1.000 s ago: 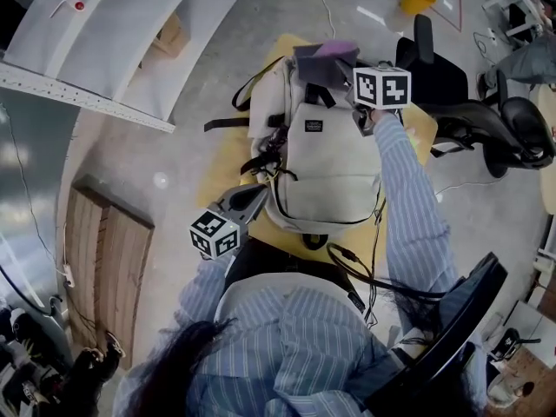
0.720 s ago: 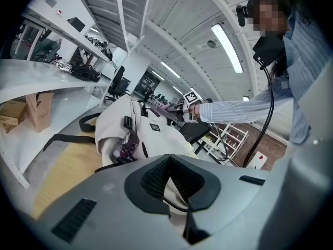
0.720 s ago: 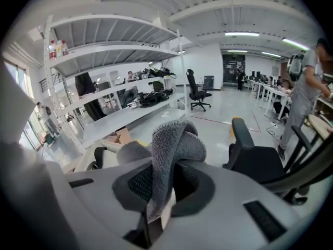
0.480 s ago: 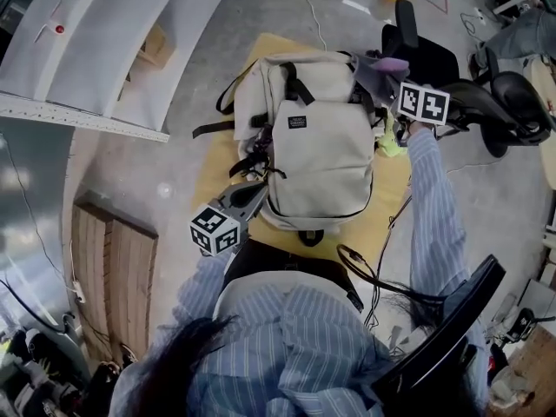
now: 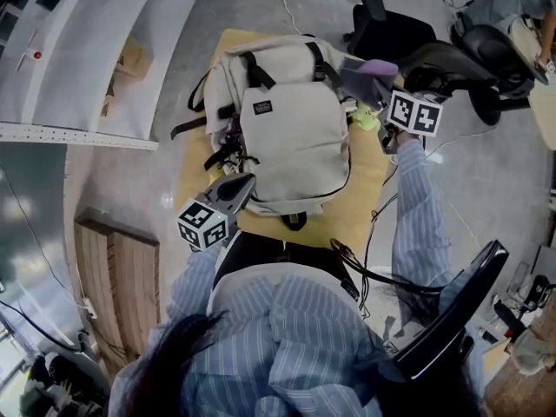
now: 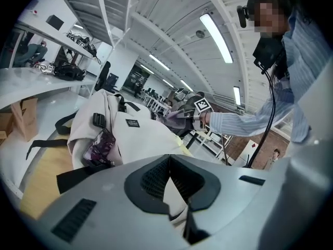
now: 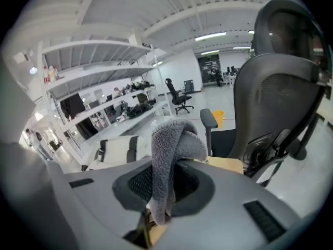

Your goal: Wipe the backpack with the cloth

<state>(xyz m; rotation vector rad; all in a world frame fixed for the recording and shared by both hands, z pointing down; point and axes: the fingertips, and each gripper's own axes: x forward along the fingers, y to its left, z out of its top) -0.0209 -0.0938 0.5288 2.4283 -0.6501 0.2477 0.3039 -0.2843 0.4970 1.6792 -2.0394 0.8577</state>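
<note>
Wiping step: my right gripper (image 5: 383, 90) clamps the cloth (image 5: 369, 69) just off the upper-right edge of the backpack (image 5: 291, 137), left gripper (image 5: 241, 183) closed at its lower-left corner; next, probably, press cloth onto the fabric.

On the table (image 5: 360, 215) lies the backpack (image 5: 291, 137), cloth (image 5: 369, 72) at its right

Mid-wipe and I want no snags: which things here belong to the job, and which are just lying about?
Job: backpack; cloth, clamped in the right gripper; left gripper, pinching the backpack's edge; table underneath.
Lying about: office chair; small yellow-green thing beside the backpack; cardboard box.
</note>
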